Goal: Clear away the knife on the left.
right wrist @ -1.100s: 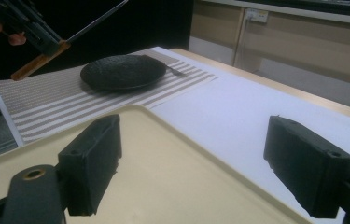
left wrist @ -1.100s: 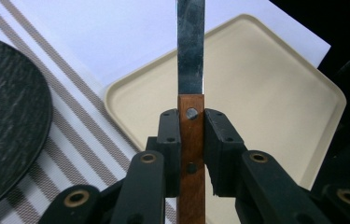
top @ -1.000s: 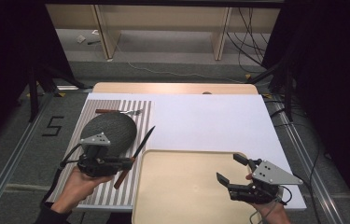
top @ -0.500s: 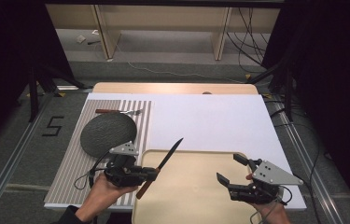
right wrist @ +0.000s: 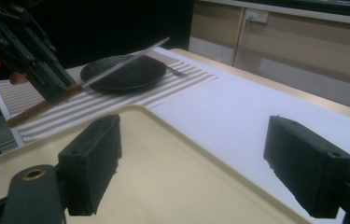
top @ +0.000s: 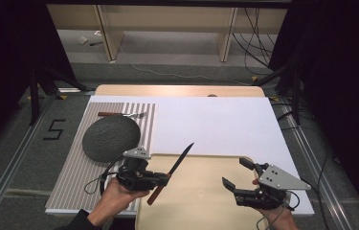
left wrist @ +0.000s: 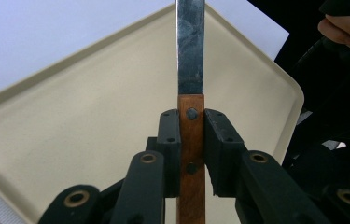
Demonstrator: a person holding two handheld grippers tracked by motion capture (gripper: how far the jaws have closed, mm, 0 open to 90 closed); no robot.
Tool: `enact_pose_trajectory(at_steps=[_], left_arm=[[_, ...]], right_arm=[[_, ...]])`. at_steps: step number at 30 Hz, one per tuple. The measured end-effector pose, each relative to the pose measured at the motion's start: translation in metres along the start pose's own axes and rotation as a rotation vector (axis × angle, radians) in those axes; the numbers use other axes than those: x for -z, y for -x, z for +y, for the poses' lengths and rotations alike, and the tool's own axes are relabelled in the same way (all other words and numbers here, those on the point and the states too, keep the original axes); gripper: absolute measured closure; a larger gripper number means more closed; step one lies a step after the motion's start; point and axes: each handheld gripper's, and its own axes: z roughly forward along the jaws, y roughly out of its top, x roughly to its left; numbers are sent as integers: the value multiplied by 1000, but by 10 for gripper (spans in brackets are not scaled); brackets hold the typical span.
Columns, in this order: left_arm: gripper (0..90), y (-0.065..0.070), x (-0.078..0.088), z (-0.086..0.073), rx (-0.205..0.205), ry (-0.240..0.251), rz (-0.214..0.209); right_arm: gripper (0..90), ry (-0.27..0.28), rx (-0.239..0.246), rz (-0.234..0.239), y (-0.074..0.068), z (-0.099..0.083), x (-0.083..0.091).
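we see the left gripper (top: 155, 179), jaws clenched on the knife (top: 172, 171) by its wooden handle, now carried from the striped mat (top: 76, 167) over the tray (top: 201, 211), blade toward 1 o'clock, suggesting placement there, while the right gripper (top: 237, 175) waits with jaws released at 3 o'clock.

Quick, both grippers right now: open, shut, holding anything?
Left gripper: shut on the knife, clamped at its wooden handle, over the tray.
Right gripper: open, holding nothing.
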Motion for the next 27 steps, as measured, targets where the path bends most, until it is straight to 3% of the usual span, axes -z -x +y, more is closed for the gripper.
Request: enact_pose_trajectory(at_steps=[17, 23, 27], left_arm=[[769, 0, -45, -8, 51, -122, -22], [769, -5, -54, -14, 92, -158, -10], [769, -6, -57, -17, 97, -189, 15]], right_arm=[[201, 1, 3, 1, 0, 0, 0], [201, 1, 3, 3, 0, 0, 0], [201, 1, 1, 2, 0, 0, 0]])
